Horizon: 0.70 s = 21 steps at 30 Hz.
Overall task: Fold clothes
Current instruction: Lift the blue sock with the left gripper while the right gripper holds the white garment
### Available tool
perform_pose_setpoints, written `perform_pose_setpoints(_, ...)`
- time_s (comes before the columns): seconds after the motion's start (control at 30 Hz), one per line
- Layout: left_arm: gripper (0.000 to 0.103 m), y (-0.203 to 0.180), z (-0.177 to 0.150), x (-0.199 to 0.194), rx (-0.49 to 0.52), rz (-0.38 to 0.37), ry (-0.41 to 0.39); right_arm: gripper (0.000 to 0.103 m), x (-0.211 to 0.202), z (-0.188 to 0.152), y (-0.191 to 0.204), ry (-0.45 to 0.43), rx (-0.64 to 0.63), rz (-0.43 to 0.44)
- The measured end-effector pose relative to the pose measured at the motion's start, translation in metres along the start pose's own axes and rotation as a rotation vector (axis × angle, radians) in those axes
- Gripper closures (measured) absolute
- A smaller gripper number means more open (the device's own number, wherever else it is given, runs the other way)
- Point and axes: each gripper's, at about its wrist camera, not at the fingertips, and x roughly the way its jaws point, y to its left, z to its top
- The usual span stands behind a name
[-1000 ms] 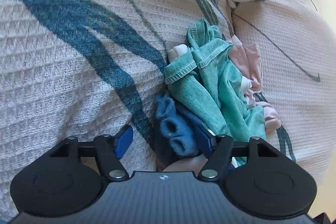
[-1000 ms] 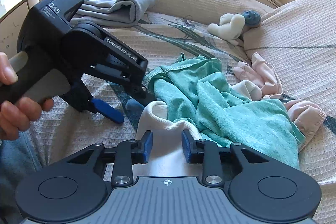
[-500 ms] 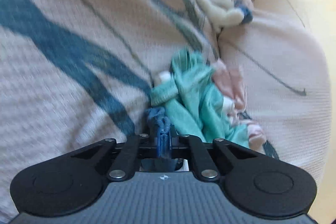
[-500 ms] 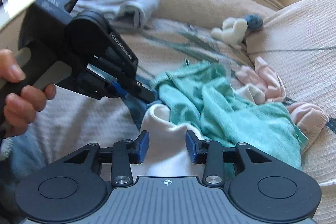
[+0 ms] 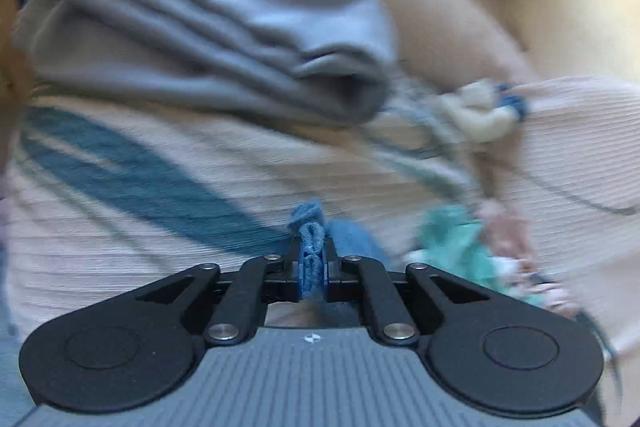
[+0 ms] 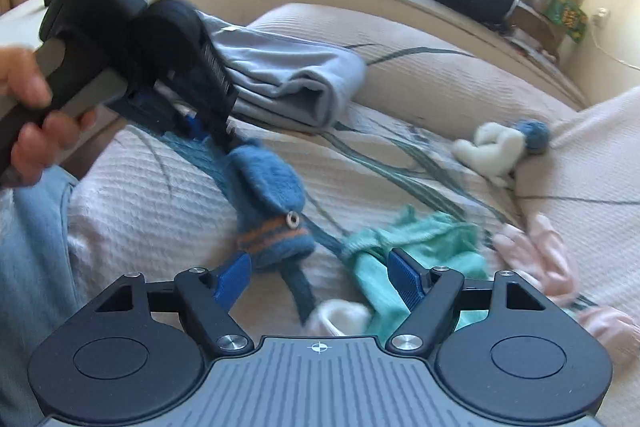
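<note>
Blue knit garment point(image 6: 267, 203) dangles over the bedspread point(image 6: 152, 195), pinched in left gripper point(image 5: 312, 263). Right gripper point(image 6: 320, 277), jaws just spreading, empty. Step: lifting clear of pile. Next: right takes lower edge.

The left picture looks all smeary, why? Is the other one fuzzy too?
Left wrist view: motion blur streaks the bedspread and grey cloth; only the tongs, pinching the blue sock, stay sharp. Right wrist view: clearer, though the green cloth smears, and sunlight glares at the window.
</note>
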Motion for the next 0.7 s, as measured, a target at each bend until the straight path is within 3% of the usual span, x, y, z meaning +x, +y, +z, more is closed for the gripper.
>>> perform_pose_setpoints(0.17, 0.052, 0.017, -0.001, -0.006, -0.072, -0.019, -0.028, 0.027, 0.03, 0.019, 0.03, -0.016, -0.05, 0.054)
perform_pose_setpoints(0.2, 0.044, 0.017, -0.002, -0.008, -0.071, -0.019, -0.034, 0.027, 0.036, 0.02, 0.038, -0.013, -0.087, 0.043)
perform_pose_setpoints(0.27, 0.035, 0.02, -0.002, -0.013, -0.062, -0.018, -0.045, 0.027, 0.047, 0.02, 0.051, -0.005, -0.157, 0.014)
perform_pose_setpoints(0.37, 0.028, 0.021, 0.0, -0.016, -0.061, -0.012, -0.049, 0.033, 0.063, 0.017, 0.064, 0.006, -0.239, -0.03)
perform_pose_setpoints(0.43, 0.025, 0.02, 0.001, -0.017, -0.055, -0.005, -0.049, 0.051, 0.07, 0.015, 0.07, 0.015, -0.271, -0.041)
perform_pose_setpoints(0.57, 0.021, 0.018, 0.003, -0.017, -0.028, 0.04, -0.059, 0.064, 0.088, 0.01, 0.071, 0.05, -0.317, -0.079)
perform_pose_setpoints(0.63, 0.02, 0.017, 0.003, -0.019, -0.001, 0.082, -0.068, 0.075, 0.086, 0.011, 0.059, 0.052, -0.273, -0.062)
perform_pose_setpoints(0.7, 0.019, 0.015, 0.003, -0.021, 0.041, 0.14, -0.082, 0.079, 0.073, 0.018, 0.043, 0.041, -0.198, -0.046)
